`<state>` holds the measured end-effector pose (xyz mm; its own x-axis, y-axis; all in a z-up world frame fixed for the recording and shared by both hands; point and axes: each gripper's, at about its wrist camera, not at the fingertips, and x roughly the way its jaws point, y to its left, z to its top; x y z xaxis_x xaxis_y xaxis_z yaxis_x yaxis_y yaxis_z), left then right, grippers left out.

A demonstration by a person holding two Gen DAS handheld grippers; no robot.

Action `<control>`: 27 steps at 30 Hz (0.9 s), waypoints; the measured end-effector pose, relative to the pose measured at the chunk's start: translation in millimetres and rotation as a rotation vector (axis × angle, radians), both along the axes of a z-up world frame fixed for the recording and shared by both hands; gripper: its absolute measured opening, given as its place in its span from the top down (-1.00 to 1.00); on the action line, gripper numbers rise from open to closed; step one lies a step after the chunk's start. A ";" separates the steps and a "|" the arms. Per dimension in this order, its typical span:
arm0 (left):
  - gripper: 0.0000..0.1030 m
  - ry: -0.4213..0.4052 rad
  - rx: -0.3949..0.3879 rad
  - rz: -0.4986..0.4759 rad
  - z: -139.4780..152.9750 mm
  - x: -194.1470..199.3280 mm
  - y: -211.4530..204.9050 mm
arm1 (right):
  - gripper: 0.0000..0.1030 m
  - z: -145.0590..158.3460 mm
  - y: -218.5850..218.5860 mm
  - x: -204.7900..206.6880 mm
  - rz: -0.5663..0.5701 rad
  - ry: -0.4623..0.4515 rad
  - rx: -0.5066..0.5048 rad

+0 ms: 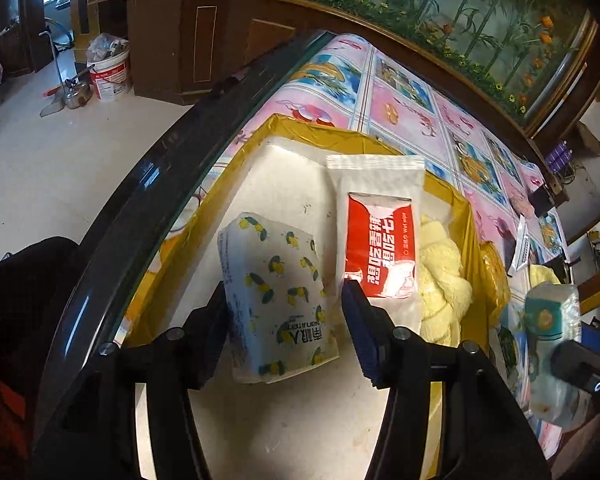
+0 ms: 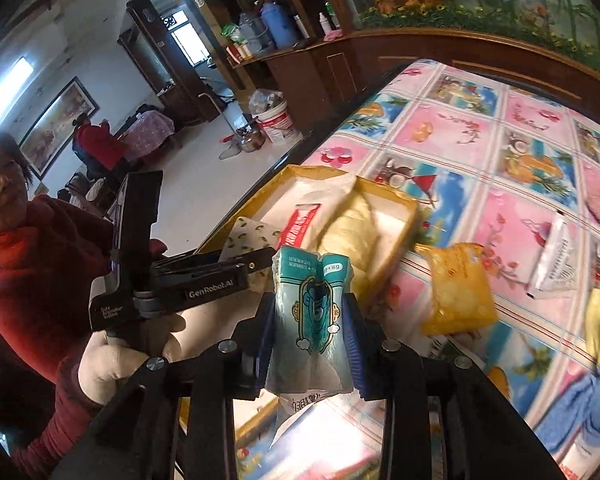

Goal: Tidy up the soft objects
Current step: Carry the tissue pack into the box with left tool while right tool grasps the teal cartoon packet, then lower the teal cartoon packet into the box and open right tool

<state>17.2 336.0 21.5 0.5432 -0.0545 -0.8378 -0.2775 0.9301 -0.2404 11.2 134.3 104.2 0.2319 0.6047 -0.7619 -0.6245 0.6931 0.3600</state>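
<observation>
Left wrist: left gripper [image 1: 284,312] spread wide around the lemon-print tissue pack [image 1: 278,300] in the yellow box [image 1: 300,128], long axis along the fingers; looks let go, probably. Box holds three things

Right wrist: right gripper [image 2: 309,336] pinching one teal tissue pack [image 2: 310,316], box just ahead-left

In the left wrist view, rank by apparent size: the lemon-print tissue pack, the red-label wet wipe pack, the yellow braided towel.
1. Red-label wet wipe pack, largest.
2. Lemon-print tissue pack, only slightly smaller; it sits nearer the camera, so this ranking is unsure.
3. Yellow braided towel, smallest, though the wipes partly hide it.
</observation>
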 end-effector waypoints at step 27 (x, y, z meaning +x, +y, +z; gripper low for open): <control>-0.39 -0.191 -0.177 0.040 42.4 -92.7 -12.7 | -0.27 10.7 17.7 44.6 -0.079 -0.066 0.055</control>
